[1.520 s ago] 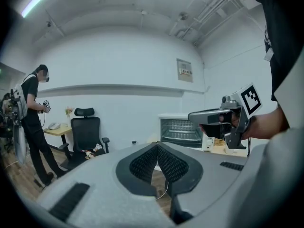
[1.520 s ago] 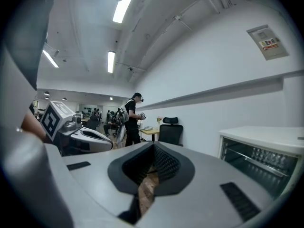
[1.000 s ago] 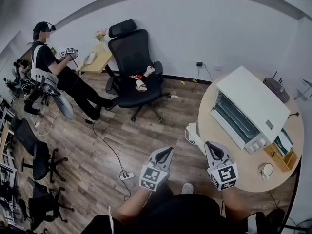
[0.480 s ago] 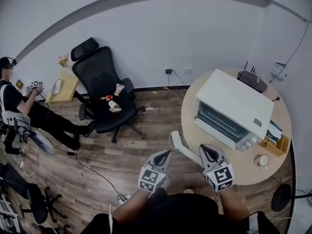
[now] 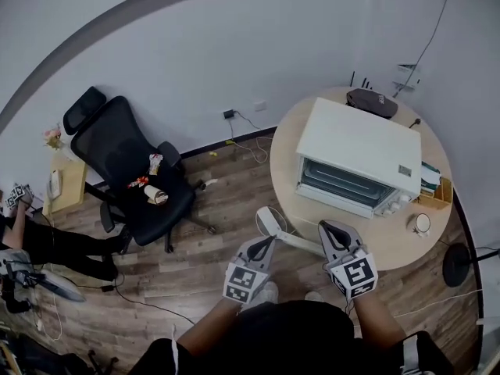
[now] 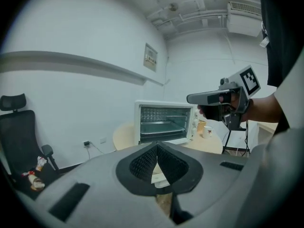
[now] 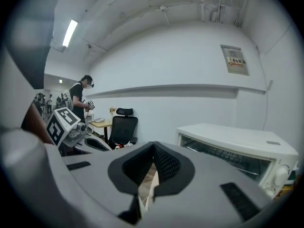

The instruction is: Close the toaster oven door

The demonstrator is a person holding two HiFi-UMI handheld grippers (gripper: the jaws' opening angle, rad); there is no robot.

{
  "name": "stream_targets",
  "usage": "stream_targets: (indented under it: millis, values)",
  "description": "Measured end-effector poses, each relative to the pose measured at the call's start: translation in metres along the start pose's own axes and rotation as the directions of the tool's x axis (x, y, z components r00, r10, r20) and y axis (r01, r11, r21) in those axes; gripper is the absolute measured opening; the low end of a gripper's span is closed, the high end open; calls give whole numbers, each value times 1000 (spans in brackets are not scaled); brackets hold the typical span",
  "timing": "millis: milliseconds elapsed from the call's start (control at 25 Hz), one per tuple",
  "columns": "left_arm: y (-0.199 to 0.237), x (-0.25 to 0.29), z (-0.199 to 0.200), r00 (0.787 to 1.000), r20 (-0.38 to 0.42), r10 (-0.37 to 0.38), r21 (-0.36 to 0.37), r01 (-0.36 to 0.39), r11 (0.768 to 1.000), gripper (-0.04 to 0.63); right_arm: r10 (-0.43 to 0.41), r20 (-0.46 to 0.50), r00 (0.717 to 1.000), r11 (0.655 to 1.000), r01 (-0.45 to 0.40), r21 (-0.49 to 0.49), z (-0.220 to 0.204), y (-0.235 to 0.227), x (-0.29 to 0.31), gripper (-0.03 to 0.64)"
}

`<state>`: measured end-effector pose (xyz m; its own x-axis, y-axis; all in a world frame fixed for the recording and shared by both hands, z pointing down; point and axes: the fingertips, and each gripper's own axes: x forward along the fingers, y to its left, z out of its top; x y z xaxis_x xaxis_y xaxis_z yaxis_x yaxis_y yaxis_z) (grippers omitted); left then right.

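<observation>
Toaster oven [image 5: 355, 151], boxy and white, door dropped open, sits upper right. Left gripper [image 5: 269, 243] and right gripper [image 5: 326, 230] are below it, well apart, jaws together and empty.

An office room is indicated. A round table [image 5: 391, 237] stands on a wood-plank floor [image 5: 211, 233] against plain white walls, with a toaster oven [image 5: 359, 151] and a router [image 5: 373, 102] set on it. Well left of the table a black swivel office chair [image 5: 125, 162] is seen, and farther left a small desk [image 5: 72, 190] bearing a phone [image 5: 55, 182]. A wall socket [image 5: 259, 105] is fitted just left of the table. Bare ceiling pipes [image 6: 190, 15] and a strip light [image 7: 69, 33] are seen overhead.
</observation>
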<state>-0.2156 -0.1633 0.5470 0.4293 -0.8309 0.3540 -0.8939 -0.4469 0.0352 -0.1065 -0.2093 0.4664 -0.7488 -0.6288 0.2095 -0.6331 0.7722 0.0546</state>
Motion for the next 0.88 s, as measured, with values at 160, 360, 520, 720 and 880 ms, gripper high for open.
stream_targets:
  millis: [160, 360, 520, 720, 880]
  values:
    - [8, 3, -9, 998, -28, -57, 57, 58, 997, 2, -88, 7, 996, 996, 88, 15, 6, -7, -3, -3]
    - [10, 20, -27, 991, -85, -100, 154, 112, 982, 2, -134, -40, 990, 990, 135, 43, -12, -7, -5, -3]
    - [5, 32, -46, 985, -133, -107, 221, 135, 966, 2, -159, -67, 985, 984, 164, 75, -28, -7, -12, -3]
    - [7, 50, -68, 967, -229, -113, 329, 186, 926, 32, -166, -82, 983, 981, 173, 88, -37, -9, -15, -3]
    - [4, 63, -90, 938, -333, -102, 536, 277, 798, 113, -189, -94, 977, 975, 198, 103, -46, -14, -18, -3]
